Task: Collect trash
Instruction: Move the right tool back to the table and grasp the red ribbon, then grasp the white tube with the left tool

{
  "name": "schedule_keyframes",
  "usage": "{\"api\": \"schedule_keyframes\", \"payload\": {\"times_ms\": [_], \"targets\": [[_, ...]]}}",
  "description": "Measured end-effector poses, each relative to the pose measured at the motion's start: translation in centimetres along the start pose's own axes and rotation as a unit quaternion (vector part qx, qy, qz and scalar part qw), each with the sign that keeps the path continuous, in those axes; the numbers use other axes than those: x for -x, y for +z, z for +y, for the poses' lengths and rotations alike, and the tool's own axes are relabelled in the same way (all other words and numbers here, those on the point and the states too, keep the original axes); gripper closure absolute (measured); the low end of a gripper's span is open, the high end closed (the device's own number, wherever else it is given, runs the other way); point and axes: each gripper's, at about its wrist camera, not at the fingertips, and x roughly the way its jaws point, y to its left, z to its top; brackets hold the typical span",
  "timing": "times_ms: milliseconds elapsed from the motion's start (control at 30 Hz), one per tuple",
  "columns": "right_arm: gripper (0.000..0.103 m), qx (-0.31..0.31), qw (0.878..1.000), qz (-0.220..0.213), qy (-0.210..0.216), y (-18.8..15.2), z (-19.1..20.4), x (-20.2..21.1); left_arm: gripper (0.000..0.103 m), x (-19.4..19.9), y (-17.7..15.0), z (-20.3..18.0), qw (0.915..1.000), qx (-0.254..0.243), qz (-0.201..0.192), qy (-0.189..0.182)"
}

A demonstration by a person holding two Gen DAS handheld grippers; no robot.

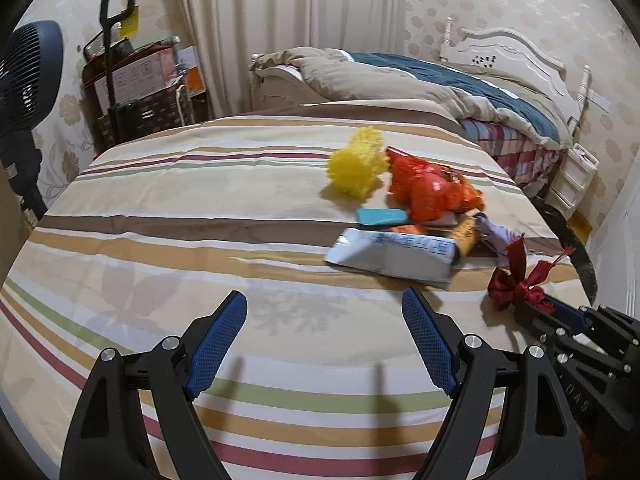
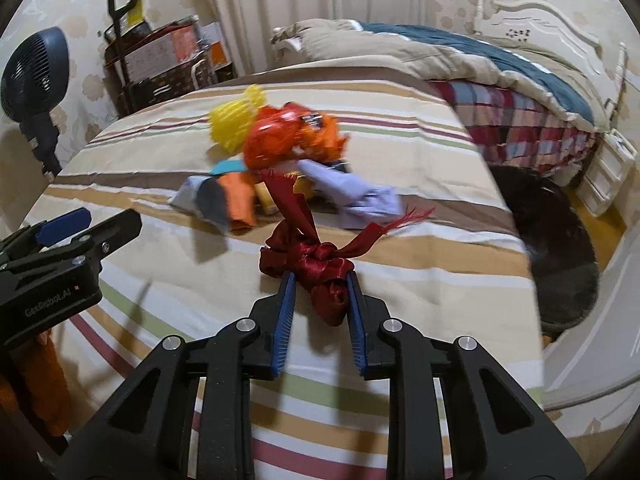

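A: Trash — it lies in a loose pile on the striped bedspread [image 1: 200, 208], toward the right side. Going left to right in the left wrist view: a yellow spiky ball [image 1: 356, 168], an orange plastic bag [image 1: 432, 192], a teal flat piece [image 1: 380, 217] in front of it, a white and blue wrapper [image 1: 394, 254], a pale lilac scrap [image 1: 496, 236], and the dark red ribbon bow [image 1: 516, 284] nearest the edge.

B: How far along are we?

A: Barely started, I'd judge. The right gripper [image 2: 320, 284] is clenched on the ribbon bow [image 2: 316, 264], its blue pads pressing the knot from both sides, with the tails sticking up and out. Everything else in the pile sits untouched on the cloth.

B: And the left gripper [image 1: 324, 304]?

A: Released, jaws wide apart, hovering over bare bedspread short of the pile, nothing between the pads. The wrapper is the closest piece ahead of it.

B: Where does the trash go?

A: No bin or bag for collecting shows clearly in either view, so I cannot tell. A dark round shape [image 2: 560, 248] sits low beside the bed on the right, but what it is I can't make out.

B: Anything in the way?

A: Not on the bed itself. A fan [image 1: 28, 76] stands at far left, a cart of boxes [image 1: 136, 92] by the curtain, a second bed [image 1: 460, 92] with rumpled covers behind. The pile is tangled, though — the lilac scrap and orange bag overlap, so picking one may drag another.
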Motion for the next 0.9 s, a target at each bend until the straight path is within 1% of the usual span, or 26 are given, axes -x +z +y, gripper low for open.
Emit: {"api": "schedule_keyframes", "payload": {"times_ms": [133, 233, 400, 567, 667, 800, 900], "targets": [[0.079, -0.01, 1.0, -0.009, -0.017, -0.1, -1.5, 0.7, 0.023, -0.2, 0.0, -1.7, 0.9997, -0.008, 0.006, -0.02], [0.079, -0.022, 1.0, -0.012, -0.019, -0.3, -2.6, 1.0, 0.022, -0.3, 0.2, -3.0, 0.9996, -0.017, 0.005, -0.023], [0.078, -0.034, 0.999, -0.011, -0.016, -0.7, -3.7, 0.9, 0.021, -1.0, 1.3, -5.4, 0.9994, -0.032, 0.0, -0.012], [0.078, -0.044, 0.999, -0.01, -0.009, -0.9, -4.3, 0.7, 0.021, -2.8, 2.7, -7.0, 0.999, -0.037, 0.0, 0.024], [0.078, -0.048, 0.999, -0.009, -0.004, -1.0, -4.6, 0.6, 0.021, -3.8, 2.7, -6.6, 0.9988, -0.031, 0.015, 0.034], [0.078, -0.052, 0.999, -0.008, 0.003, -1.1, -4.8, 0.5, 0.021, -4.5, 2.1, -4.8, 0.9978, -0.019, 0.043, 0.048], [0.078, -0.054, 0.998, -0.009, 0.007, -1.1, -4.9, 0.5, 0.021, -4.5, 1.3, -3.2, 0.997, -0.003, 0.063, 0.046]]}}
